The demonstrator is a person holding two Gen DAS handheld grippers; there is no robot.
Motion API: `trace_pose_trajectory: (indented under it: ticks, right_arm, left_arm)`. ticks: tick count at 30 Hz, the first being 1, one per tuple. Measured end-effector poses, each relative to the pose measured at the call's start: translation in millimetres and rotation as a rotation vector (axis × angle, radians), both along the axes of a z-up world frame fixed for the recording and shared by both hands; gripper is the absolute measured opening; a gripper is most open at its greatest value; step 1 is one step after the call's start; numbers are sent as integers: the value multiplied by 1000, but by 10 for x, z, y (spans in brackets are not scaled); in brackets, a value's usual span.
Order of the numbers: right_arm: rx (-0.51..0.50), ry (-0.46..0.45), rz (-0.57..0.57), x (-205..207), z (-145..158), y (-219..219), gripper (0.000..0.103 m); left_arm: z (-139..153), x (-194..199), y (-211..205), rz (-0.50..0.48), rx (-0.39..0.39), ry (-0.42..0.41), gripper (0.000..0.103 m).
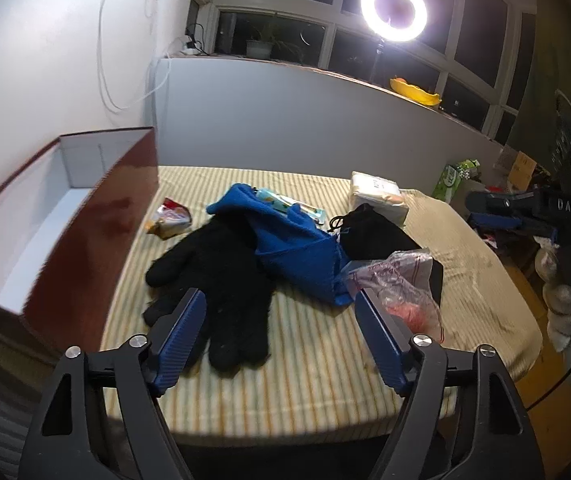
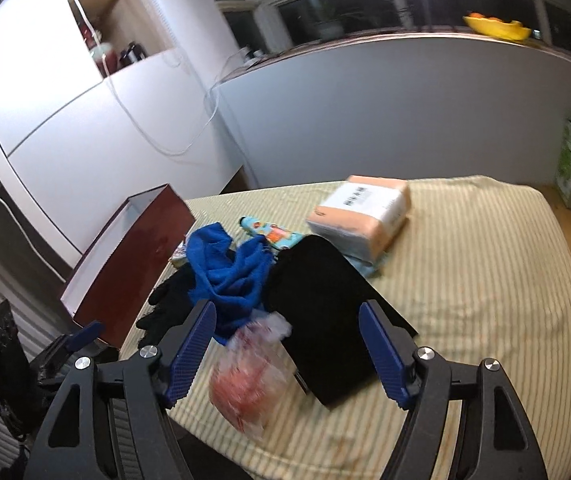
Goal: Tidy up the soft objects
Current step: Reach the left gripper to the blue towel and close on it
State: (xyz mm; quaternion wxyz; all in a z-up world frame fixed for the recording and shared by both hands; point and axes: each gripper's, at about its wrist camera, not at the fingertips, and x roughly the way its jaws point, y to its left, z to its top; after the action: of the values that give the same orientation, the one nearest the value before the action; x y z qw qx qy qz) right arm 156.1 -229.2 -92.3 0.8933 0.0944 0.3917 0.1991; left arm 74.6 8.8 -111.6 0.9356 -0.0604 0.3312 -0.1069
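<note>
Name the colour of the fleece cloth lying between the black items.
Bright blue cloth; clearest in the left wrist view.

- Striped cloth-covered surface [image 1: 317, 364] carries all items
- Directly on it: black gloves [image 1: 221, 280], blue fleece [image 1: 285, 240], black pouch [image 2: 325, 312], clear plastic bag [image 2: 249, 384], wrapped parcel [image 2: 365, 212], snack packet [image 1: 171, 218]
- Maroon box [image 1: 97, 232] at its left edge
</note>
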Motion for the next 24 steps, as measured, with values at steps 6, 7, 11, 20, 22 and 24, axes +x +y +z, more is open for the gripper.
trace_pose_trajectory:
  ticks: [6, 7, 11, 20, 22, 24]
  right_arm:
    - [0, 60, 115, 361, -3, 380, 67]
    - [0, 82, 140, 434, -32, 467, 64]
    - [-14, 147, 205, 630, -178, 768, 63]
    - [-3, 281, 249, 949, -505, 1069, 56]
    - [-7, 309, 258, 1004, -574, 1122, 49]
    - [-5, 332, 275, 1043, -630, 1167, 45]
  left_arm:
    - [-105, 230, -90, -33, -58, 33, 64]
    - [-125, 268, -104, -35, -67, 38, 63]
    - [-182, 381, -121, -38, -103, 48, 61]
    - [-362, 646, -166, -48, -166, 104, 50]
    - [-394, 694, -175, -51, -178, 112, 45]
    - [-421, 750, -188, -53, -187, 123, 44]
